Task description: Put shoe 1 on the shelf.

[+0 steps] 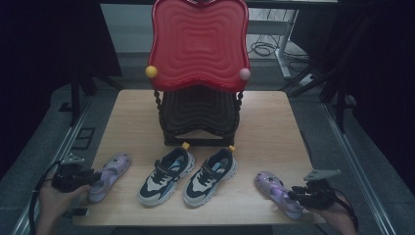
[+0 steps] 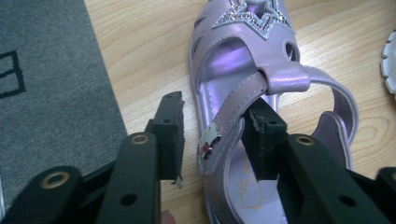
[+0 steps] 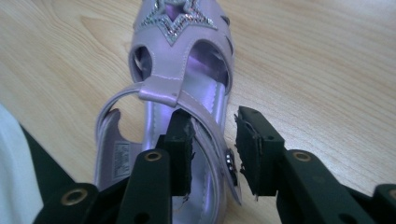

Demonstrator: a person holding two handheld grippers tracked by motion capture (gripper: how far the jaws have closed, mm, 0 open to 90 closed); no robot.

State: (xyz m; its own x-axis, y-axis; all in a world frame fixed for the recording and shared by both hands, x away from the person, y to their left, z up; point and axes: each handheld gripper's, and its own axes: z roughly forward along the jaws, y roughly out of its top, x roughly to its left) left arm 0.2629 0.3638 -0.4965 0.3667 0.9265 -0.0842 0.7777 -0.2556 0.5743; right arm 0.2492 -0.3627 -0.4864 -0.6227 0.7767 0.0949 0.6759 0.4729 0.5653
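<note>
Two lilac sandals with glitter stars lie at the table's front corners. At the heel of the left sandal [image 1: 111,174] is my left gripper [image 1: 93,177]. In the left gripper view that gripper [image 2: 214,107] is open. One jaw stands outside the sandal [image 2: 243,42] and the other inside, under its ankle strap [image 2: 280,77]. My right gripper [image 1: 293,193] is at the heel of the right sandal [image 1: 274,188]. Seen in the right gripper view, this gripper [image 3: 215,116] is open astride the side wall of the sandal [image 3: 173,51]. One jaw is inside the shoe.
A pair of dark-and-white sneakers [image 1: 166,175] [image 1: 210,176] sits between the sandals. Behind them stands a black ribbed rack [image 1: 198,112] with a red wavy tray [image 1: 198,44] tilted up on top. The wooden table [image 1: 274,127] has grey floor around it.
</note>
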